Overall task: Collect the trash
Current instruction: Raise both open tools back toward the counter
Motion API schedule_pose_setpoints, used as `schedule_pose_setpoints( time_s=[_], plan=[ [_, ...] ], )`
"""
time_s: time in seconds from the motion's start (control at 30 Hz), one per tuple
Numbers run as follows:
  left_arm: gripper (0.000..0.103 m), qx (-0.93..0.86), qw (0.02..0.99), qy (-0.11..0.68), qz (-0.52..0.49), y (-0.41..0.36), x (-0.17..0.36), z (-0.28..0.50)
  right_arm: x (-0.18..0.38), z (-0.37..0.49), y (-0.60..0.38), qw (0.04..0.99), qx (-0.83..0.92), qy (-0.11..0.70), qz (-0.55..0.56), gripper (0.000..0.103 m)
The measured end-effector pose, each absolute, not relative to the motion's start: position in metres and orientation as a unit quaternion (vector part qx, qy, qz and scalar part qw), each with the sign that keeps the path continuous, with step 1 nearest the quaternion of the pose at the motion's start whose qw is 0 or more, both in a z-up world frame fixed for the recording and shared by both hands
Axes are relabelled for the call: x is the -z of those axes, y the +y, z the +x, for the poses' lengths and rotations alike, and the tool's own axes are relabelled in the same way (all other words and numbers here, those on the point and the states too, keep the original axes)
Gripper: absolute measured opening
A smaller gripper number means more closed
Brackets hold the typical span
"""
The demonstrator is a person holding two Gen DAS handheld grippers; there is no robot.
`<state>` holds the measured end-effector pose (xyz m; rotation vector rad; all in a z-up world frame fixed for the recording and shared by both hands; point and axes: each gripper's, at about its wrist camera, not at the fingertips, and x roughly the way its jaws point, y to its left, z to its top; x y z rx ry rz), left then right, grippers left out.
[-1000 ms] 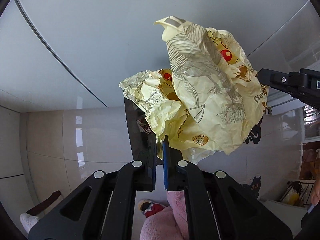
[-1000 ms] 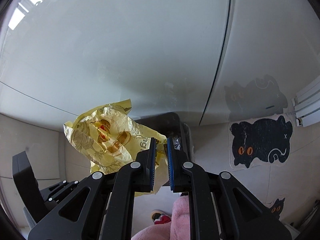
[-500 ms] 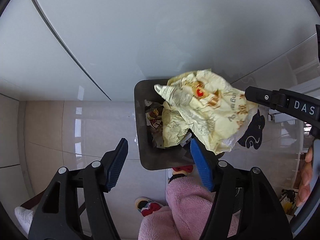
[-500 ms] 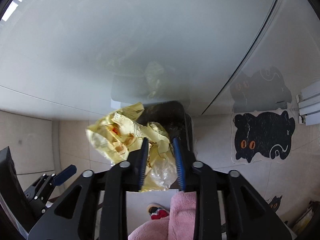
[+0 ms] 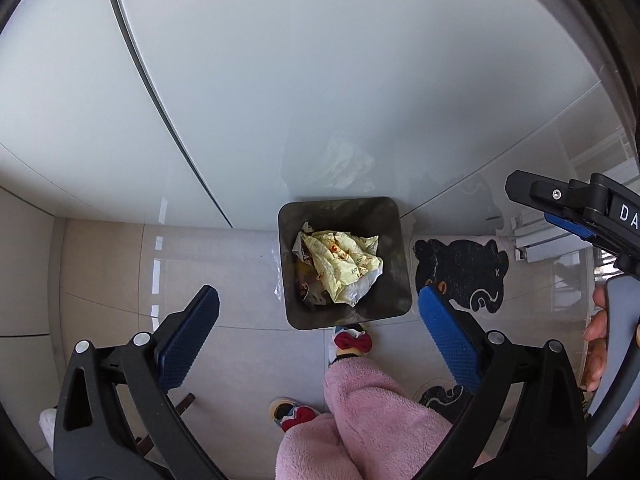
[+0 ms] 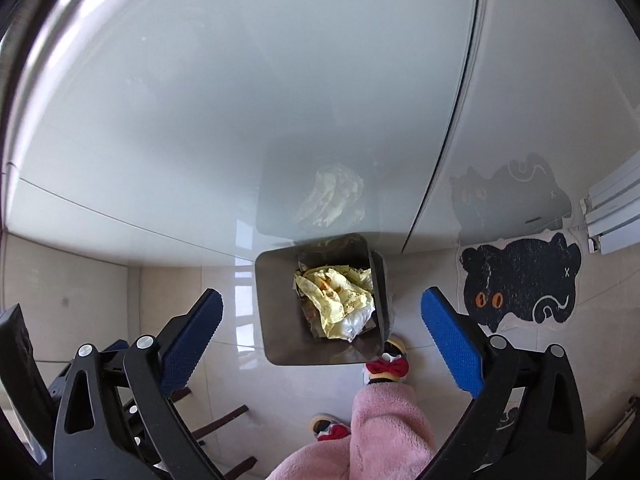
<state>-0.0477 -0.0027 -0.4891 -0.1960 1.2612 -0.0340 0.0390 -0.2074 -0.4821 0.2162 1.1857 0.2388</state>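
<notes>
1. Both sets of jaws have just been opening and now stand wide apart, nothing between them: left gripper, right gripper.
2. Yellow crumpled wrapper lies inside the dark trash bin, on top of other scraps.
3. Bin stands on the tiled floor, against the glossy white cabinet front.
4. Black cat mat lies just right of the bin.
5. Slipper with a red bow touches the bin's near edge, pink fleece trouser leg above it.
</notes>
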Motion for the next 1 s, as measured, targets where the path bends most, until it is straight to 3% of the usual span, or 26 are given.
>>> schedule_pose_setpoints(
  time_s=[0.3, 0.47, 0.67, 0.93, 1.0],
  plan=[
    [0.095, 0.045, 0.867, 0.488, -0.088, -0.007, 0.347, -0.049, 0.338, 0.016, -0.238, 0.874, -0.140, 0.452, 0.111, 0.100],
    [0.095, 0.064, 0.891, 0.440, -0.091, -0.012, 0.294, -0.029, 0.279, 0.032, -0.257, 0.893, -0.144, 0.403, 0.139, 0.100],
    [0.095, 0.096, 0.903, 0.409, -0.091, -0.029, 0.255, 0.005, 0.245, 0.073, -0.272, 0.896, -0.153, 0.384, 0.162, 0.100],
    [0.095, 0.130, 0.915, 0.378, -0.054, -0.067, 0.244, 0.058, 0.233, 0.134, -0.257, 0.892, -0.181, 0.386, 0.147, 0.099],
    [0.095, 0.135, 0.915, 0.376, -0.048, -0.075, 0.246, 0.074, 0.236, 0.149, -0.248, 0.890, -0.190, 0.393, 0.133, 0.092]
  ],
)
